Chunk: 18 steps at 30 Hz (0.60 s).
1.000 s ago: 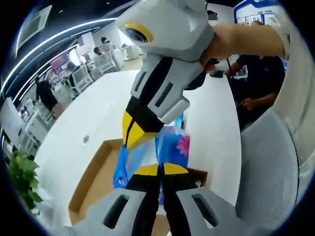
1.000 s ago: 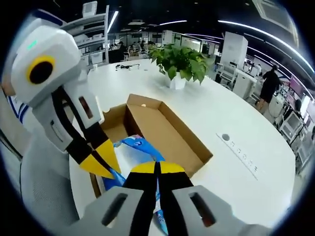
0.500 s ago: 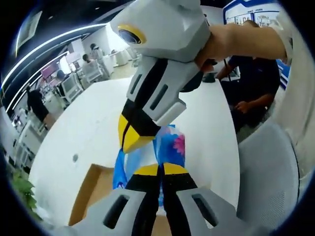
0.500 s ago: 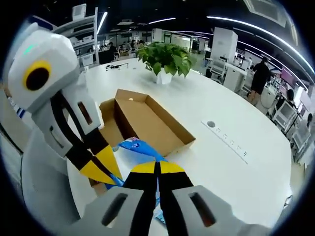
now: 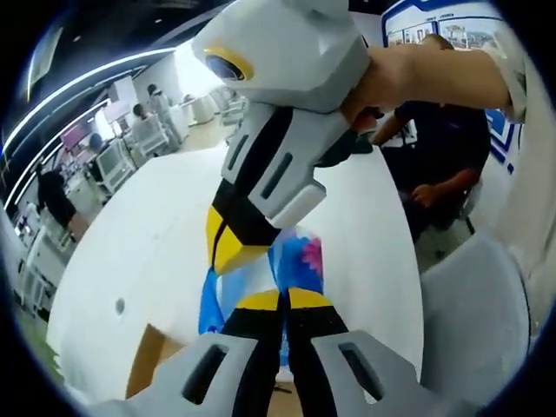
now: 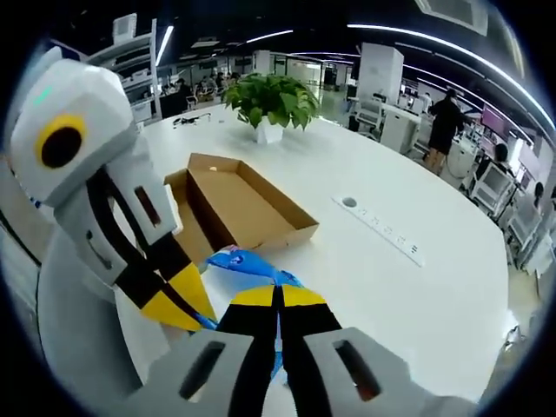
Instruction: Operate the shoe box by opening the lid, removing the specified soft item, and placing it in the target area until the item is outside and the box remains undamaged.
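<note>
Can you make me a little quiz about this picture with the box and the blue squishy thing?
1. True or false: the shoe box lies open on the white table.
2. What grips the blue soft item? A) the left gripper alone B) the right gripper alone C) both grippers
3. Fill the gap: beyond the box stands a green ____ in a white pot.

Key
1. True. The lid is folded back and the brown inside shows.
2. C. Both grippers are shut on the item.
3. Plant.
</note>
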Each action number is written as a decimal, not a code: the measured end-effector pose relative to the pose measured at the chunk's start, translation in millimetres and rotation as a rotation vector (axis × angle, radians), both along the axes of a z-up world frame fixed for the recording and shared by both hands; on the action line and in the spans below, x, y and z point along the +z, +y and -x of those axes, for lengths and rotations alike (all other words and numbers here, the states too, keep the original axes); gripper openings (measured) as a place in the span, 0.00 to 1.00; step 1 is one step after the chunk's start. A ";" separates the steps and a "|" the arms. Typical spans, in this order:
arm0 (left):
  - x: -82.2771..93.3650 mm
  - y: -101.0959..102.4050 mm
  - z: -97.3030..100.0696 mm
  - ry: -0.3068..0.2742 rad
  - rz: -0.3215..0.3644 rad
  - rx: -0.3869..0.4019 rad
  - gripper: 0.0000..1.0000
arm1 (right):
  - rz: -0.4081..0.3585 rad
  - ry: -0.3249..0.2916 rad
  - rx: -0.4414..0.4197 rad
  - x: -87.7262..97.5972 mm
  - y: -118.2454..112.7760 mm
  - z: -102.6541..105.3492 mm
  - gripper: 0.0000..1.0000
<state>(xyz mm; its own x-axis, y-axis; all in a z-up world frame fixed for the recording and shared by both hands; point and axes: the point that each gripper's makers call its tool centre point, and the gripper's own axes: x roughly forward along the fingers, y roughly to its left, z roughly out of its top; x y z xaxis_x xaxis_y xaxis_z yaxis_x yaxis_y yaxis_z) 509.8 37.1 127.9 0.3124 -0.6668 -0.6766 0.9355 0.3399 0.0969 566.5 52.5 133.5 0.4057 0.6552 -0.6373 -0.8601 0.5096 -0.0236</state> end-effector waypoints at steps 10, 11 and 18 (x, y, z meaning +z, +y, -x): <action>0.0 -28.9 -3.0 -0.011 0.011 -0.026 0.00 | -0.007 0.000 -0.036 0.1 -30.6 -4.4 0.00; 0.0 -33.2 -3.2 -0.012 0.013 -0.032 0.00 | -0.008 0.001 -0.043 0.0 -35.0 -4.7 0.00; 0.1 -57.0 -4.4 -0.019 0.020 -0.067 0.00 | -0.011 0.011 -0.081 -3.4 -60.4 -6.7 0.00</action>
<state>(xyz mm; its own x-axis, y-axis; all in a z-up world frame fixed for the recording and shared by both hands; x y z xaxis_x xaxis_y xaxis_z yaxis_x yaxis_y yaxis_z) 514.2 -19.9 128.0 0.2792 -0.7003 -0.6570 0.9542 0.2787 0.1084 573.2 -7.9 130.1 0.4509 0.6274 -0.6348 -0.8162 0.5777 -0.0087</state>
